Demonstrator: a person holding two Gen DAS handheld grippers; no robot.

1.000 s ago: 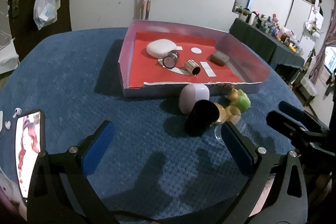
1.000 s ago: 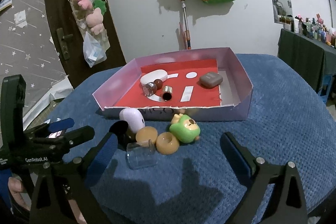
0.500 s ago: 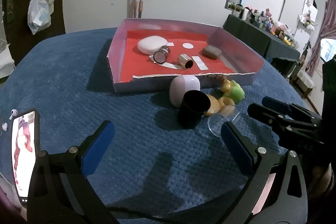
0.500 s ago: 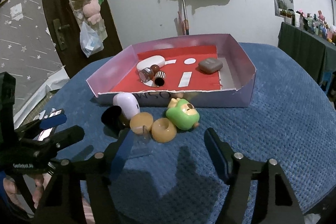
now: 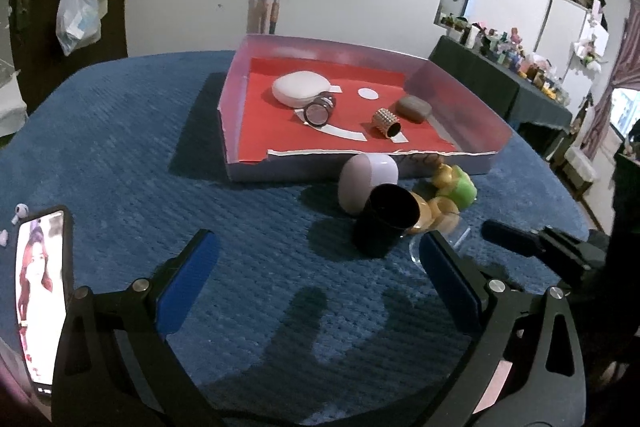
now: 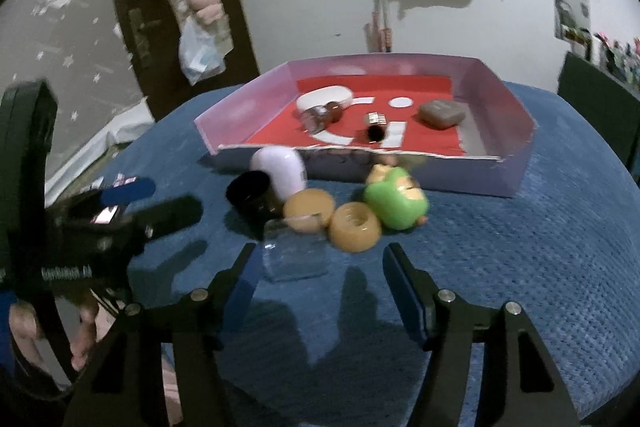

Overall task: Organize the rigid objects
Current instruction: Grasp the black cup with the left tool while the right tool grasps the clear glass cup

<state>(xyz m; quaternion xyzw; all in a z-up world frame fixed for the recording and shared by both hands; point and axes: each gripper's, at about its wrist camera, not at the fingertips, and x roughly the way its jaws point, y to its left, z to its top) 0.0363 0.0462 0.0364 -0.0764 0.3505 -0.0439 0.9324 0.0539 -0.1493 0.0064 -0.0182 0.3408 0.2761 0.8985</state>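
Blue cloth covers the bench (image 5: 120,155), and on it stands the pink tray (image 6: 516,131) with a red floor, where a few items already lie. In front of its near wall waits the cluster: a green toy (image 6: 396,203), two tan rings, a black cup (image 5: 386,223), a clear glass (image 6: 294,255). The right tool (image 6: 316,273) has come lower toward the glass and its jaws have just been closing, now half spread, nothing pinched between them. I judge a grasp is near. The left tool (image 5: 316,267) hovers wide spread and empty.

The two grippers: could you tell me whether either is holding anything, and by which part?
Nothing is held: the left gripper is open and the right gripper, jaws just narrowed, is empty.
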